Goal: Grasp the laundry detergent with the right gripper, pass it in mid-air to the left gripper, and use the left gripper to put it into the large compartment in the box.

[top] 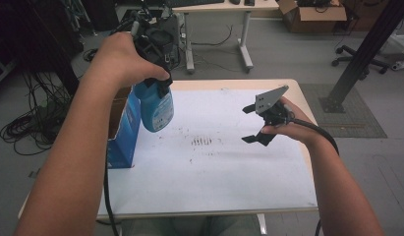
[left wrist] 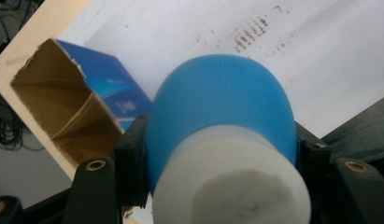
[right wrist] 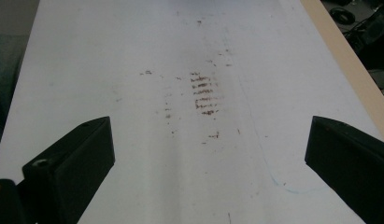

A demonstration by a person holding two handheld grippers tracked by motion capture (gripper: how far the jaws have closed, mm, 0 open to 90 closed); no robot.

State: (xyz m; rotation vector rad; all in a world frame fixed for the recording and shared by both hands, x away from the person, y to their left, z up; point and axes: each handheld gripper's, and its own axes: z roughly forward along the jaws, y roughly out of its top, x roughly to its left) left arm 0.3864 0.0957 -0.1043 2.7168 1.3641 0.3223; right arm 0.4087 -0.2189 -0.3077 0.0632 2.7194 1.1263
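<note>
My left gripper (top: 158,73) is shut on a blue bottle (top: 155,109) with a white cap, held in the air above the table's left side, bottom hanging down. In the left gripper view the blue bottle (left wrist: 222,107) sits squeezed between the two black jaws, its white cap (left wrist: 231,182) nearest the camera. My right gripper (top: 253,123) hovers over the right half of the white table sheet (top: 214,167), jaws wide apart with nothing between them. In the right gripper view its fingers (right wrist: 77,158) frame a patch of brown marks (right wrist: 203,95) on the sheet.
An open blue cardboard box (top: 123,128) stands at the table's left edge, just under the bottle; its brown inside (left wrist: 59,102) shows in the left gripper view. Brown smudges (top: 202,142) mark the sheet's middle. A desk, boxes and cables lie on the floor beyond.
</note>
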